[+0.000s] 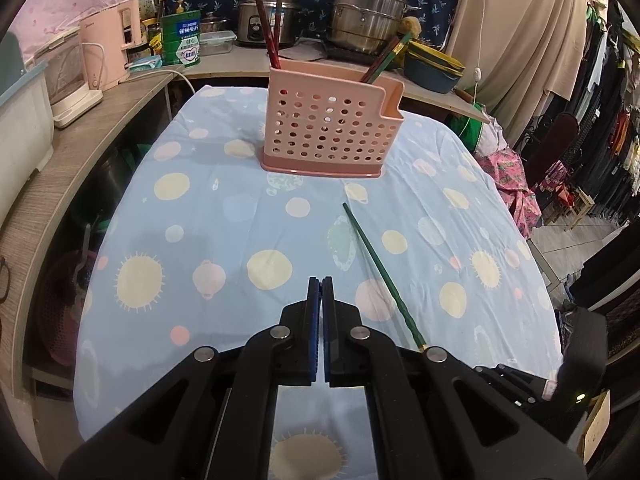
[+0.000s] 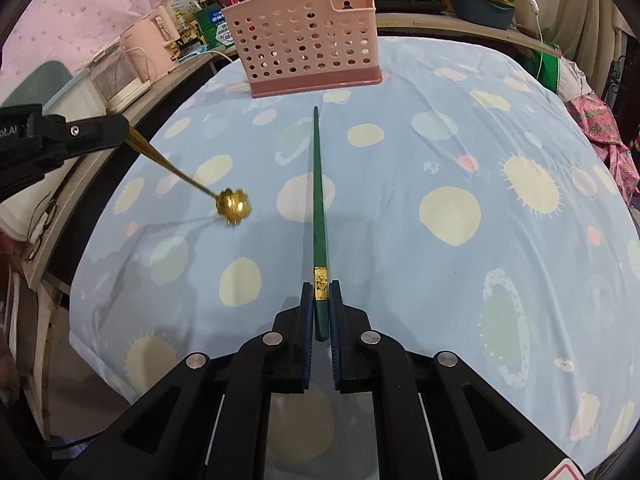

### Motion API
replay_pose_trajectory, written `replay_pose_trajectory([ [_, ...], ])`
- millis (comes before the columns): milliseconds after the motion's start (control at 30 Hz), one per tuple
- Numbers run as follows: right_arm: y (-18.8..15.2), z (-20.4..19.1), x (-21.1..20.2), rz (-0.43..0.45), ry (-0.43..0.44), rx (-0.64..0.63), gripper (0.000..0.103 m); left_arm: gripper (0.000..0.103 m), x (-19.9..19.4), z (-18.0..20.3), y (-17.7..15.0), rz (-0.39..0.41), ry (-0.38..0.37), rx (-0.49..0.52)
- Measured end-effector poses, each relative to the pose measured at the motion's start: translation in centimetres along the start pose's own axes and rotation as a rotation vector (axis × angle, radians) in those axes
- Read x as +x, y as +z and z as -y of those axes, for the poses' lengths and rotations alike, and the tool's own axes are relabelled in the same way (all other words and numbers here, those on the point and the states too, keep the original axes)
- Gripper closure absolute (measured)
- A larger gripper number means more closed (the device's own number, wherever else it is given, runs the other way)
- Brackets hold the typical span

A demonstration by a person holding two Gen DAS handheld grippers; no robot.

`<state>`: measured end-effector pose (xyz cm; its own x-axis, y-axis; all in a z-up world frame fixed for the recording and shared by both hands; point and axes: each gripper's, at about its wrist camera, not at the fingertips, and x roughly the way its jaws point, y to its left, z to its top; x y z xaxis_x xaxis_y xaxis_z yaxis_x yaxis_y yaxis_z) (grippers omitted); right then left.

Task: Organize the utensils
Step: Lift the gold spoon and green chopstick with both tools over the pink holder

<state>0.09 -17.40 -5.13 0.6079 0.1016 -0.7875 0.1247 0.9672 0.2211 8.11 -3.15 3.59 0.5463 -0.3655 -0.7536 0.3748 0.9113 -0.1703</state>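
Observation:
A pink perforated utensil holder (image 1: 332, 128) stands at the far side of the table, also in the right wrist view (image 2: 306, 42); red chopsticks (image 1: 269, 28) and a green one (image 1: 386, 58) stand in it. My right gripper (image 2: 321, 304) is shut on a green chopstick (image 2: 319, 200) by its gold-banded end, tip pointing at the holder; it also shows in the left wrist view (image 1: 380, 272). My left gripper (image 1: 321, 284) looks shut with nothing visible between the pads there. In the right wrist view it (image 2: 122, 130) holds a gold spoon (image 2: 232, 204) by the handle above the cloth.
The table has a light blue cloth with yellow dots (image 1: 240, 240). A wooden shelf (image 1: 80, 128) at left and behind carries a pink kettle (image 1: 116, 46), a green can (image 1: 182, 38) and steel pots (image 1: 368, 12). Clothes hang at right (image 1: 600, 100).

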Motion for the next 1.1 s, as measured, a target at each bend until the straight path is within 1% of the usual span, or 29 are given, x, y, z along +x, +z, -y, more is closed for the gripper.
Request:
replay_pose_trajectory([
  [167,2.6,-0.2,-3.2,0.092,0.033,0.018,0.096,0.102,-1.2,0.1,1.4,0.037,0.000,0.008],
  [467,9.5,0.3,-8.9,0.284,0.084,0.044,0.096,0.102,-2.9,0.2,5.7,0.120,0.017,0.029],
  [600,12.3,0.6,-9.7,0.335,0.093,0.046,0.096,0.102,-3.3,0.6,7.8,0.158,0.026,0.046],
  [800,16.2,0.9,-9.6,0.375,0.110,0.058,0.096,0.102,-3.5,0.7,11.2,0.198,0.016,0.050],
  [900,18.1,0.9,-10.4,0.416,0.119,0.065,0.096,0.102,-3.8,0.6,13.2,0.229,0.015,0.052],
  [1033,21.7,1.1,-11.6,0.489,0.127,0.078,0.096,0.102,-4.1,0.8,16.1,0.272,0.018,0.053],
  [1100,23.3,1.3,-12.0,0.519,0.135,0.089,0.096,0.102,-4.3,1.0,17.8,0.299,0.031,0.062],
])
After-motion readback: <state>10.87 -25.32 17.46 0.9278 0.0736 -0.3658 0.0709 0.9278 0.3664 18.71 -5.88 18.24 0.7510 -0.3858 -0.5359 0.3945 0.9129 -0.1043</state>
